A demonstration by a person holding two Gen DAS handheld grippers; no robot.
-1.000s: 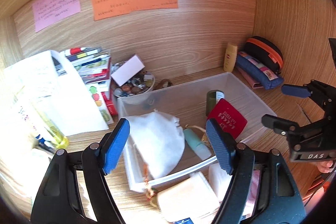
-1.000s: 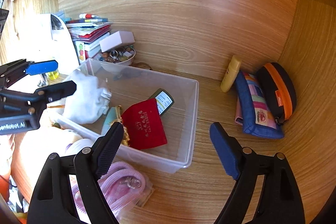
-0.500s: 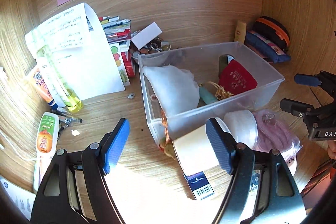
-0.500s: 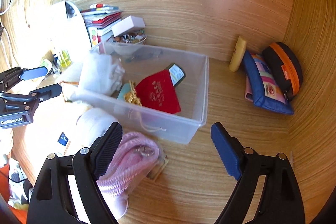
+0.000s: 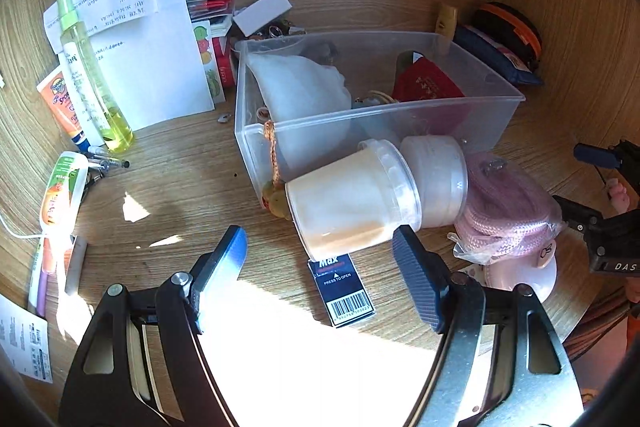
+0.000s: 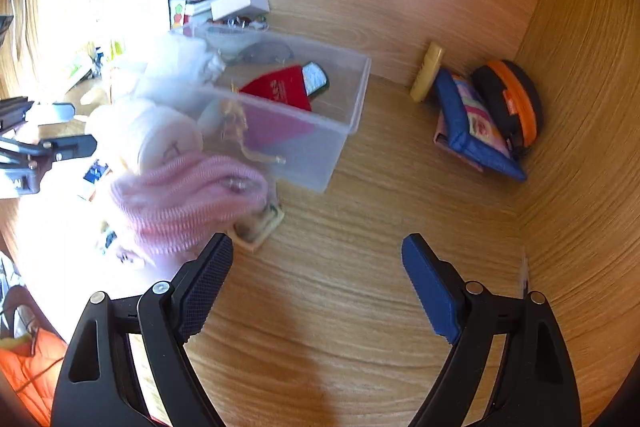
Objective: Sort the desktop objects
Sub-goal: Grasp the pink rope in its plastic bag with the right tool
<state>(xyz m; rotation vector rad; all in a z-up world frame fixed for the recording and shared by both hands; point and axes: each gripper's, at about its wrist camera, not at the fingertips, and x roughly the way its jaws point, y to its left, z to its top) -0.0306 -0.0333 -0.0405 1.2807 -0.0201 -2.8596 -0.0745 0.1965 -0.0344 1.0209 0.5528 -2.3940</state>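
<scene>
Left tool (image 5: 320,259): released, jaws wide and holding nothing, low centre of the left wrist view.
Cream jar (image 5: 348,203): lies on its side on the worktop (image 5: 192,187), against the clear bin (image 5: 360,119); it looks stiff, smooth and likely to roll, so grip across the body, not the lid.
Pink cord bundle (image 5: 508,211): right of the jar; soft and light, in slippery wrap; pinch its middle.
Right tool (image 6: 316,267): released, over bare wood.

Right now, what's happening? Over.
Left gripper open, empty; right gripper too. Clear plastic bin half filled. Cream plastic jar lying outside against it.
</scene>
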